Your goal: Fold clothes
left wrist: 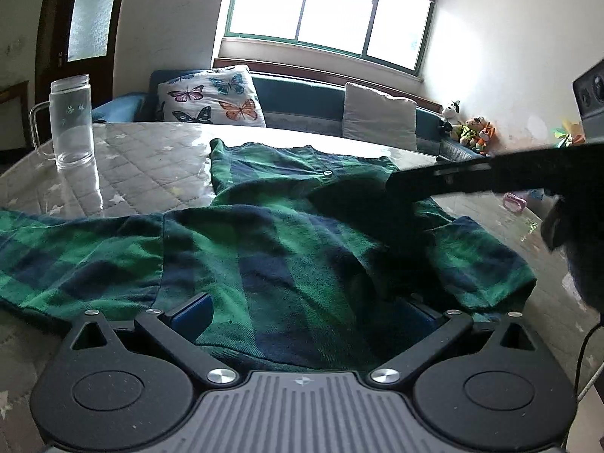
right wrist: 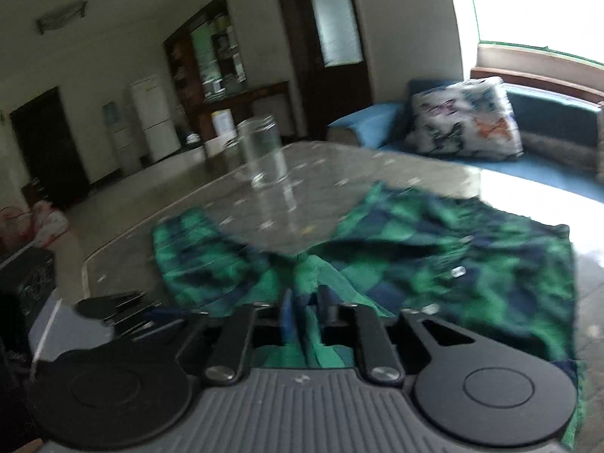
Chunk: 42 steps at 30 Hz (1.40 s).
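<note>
Green-and-navy plaid shirt (left wrist: 287, 234) lies spread on the table (left wrist: 143, 166), which has a quilted cover under a clear glossy sheet. 1 sleeve runs off toward the left of the left wrist view; a small button shows near the far placket. The cloth is rumpled, not flat.

Right gripper (right wrist: 304, 313): fingers close together, clamped on a bunched fold of the shirt, fabric pinched between the blue pads and trailing back toward the camera. That view is motion-blurred, so fine detail is soft. In the left wrist view the right gripper (left wrist: 392, 185) shows as a dark bar coming in from the right, over the shirt's right half.

Left gripper (left wrist: 305, 309): jaws wide apart, blue pads either side of the shirt's near hem, cloth lying between them, no pinch visible.

Clear glass mug (left wrist: 71, 120) with a handle stands upright on the table, at its far left, well apart from the shirt. Behind the table: blue sofa (left wrist: 302, 94), butterfly cushion (left wrist: 211, 96), grey cushion (left wrist: 377, 115), small plush toys (left wrist: 472, 128), bright window (left wrist: 332, 7).
</note>
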{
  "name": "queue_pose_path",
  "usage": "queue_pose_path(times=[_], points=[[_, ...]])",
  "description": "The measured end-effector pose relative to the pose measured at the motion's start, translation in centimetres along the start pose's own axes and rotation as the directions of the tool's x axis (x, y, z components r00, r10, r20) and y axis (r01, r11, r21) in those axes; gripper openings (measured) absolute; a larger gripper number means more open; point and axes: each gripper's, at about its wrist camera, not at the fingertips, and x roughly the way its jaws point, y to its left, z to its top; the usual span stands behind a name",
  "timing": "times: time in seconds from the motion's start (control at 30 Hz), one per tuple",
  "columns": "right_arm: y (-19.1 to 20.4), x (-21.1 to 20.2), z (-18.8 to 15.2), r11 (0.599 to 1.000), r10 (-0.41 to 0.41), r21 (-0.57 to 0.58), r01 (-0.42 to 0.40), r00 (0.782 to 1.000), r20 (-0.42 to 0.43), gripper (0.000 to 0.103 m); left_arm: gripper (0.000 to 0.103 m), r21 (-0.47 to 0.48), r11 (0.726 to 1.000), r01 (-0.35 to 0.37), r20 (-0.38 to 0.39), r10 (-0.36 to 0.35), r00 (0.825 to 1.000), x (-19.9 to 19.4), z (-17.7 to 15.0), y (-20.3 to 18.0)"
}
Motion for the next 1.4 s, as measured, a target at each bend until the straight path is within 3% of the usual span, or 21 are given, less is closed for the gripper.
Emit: queue_pose_path(times=[0.07,0.13,0.17,0.3,0.37,0.47,0.6,0.7,0.9,1.1,1.27,1.4], points=[[0.4,-0.8,-0.5,1.0,0.005,-0.028,-0.005,1.0,-0.005,0.024,0.103,0.005,1.0,0.003,0.003,-0.003,1.0,0.0,0.1,-0.1],[0.2,-1.8,-1.0,0.999,-0.002,-0.038,0.002,1.0,-0.007,0.037,0.102,0.01,1.0,0.007,0.01,-0.007,1.0,0.1,0.3,-0.3],[-0.3,-2.4,-1.4,0.999,-0.024,-0.039,0.024,1.0,-0.011,0.039,0.102,0.011,1.0,0.009,0.013,-0.009,1.0,0.1,0.4,-0.4],[-2.9,-4.7,-3.4,0.991,-0.13,-0.027,0.129,0.991,-0.035,0.04,0.094,0.01,1.0,0.022,0.009,-0.022,1.0,0.9,0.8,-0.7],[-4.8,-5.5,-4.7,0.984,-0.177,0.015,0.178,0.982,-0.058,0.04,0.084,0.017,1.0,0.022,0.004,-0.022,1.0,1.3,0.9,-0.9],[-7.7,-6.9,-7.6,0.964,-0.234,0.1,0.245,0.966,-0.112,0.04,0.078,0.028,0.999,0.024,-0.004,-0.023,1.0,1.8,1.1,-1.3],[-10.0,-7.3,-10.9,0.938,-0.279,0.169,0.304,0.947,-0.157,0.04,0.073,0.042,0.999,0.025,-0.015,-0.025,1.0,2.6,1.3,-1.8],[-10.7,-7.8,-11.9,0.933,-0.271,0.195,0.302,0.948,-0.167,0.04,0.073,0.052,0.998,0.027,-0.023,-0.025,0.999,3.1,1.4,-2.1],[-10.6,-8.8,-9.7,0.946,-0.276,0.15,0.287,0.957,-0.094,0.041,0.073,0.071,0.997,0.03,-0.035,-0.027,0.999,4.0,1.7,-2.7],[-13.1,-6.1,-7.3,0.943,-0.284,0.167,0.288,0.958,-0.047,0.041,0.073,0.062,0.998,0.017,-0.06,-0.014,0.998,4.4,1.6,-2.7],[-14.3,-4.8,-7.1,0.937,-0.282,0.2,0.287,0.958,-0.054,0.041,0.059,0.027,1.0,0.006,-0.097,-0.003,0.995,4.6,1.5,-2.1],[-13.8,-5.0,-7.5,0.939,-0.278,0.197,0.282,0.959,-0.049,0.042,0.059,-0.013,1.0,-0.015,-0.124,0.014,0.992,5.0,1.3,-1.4]])
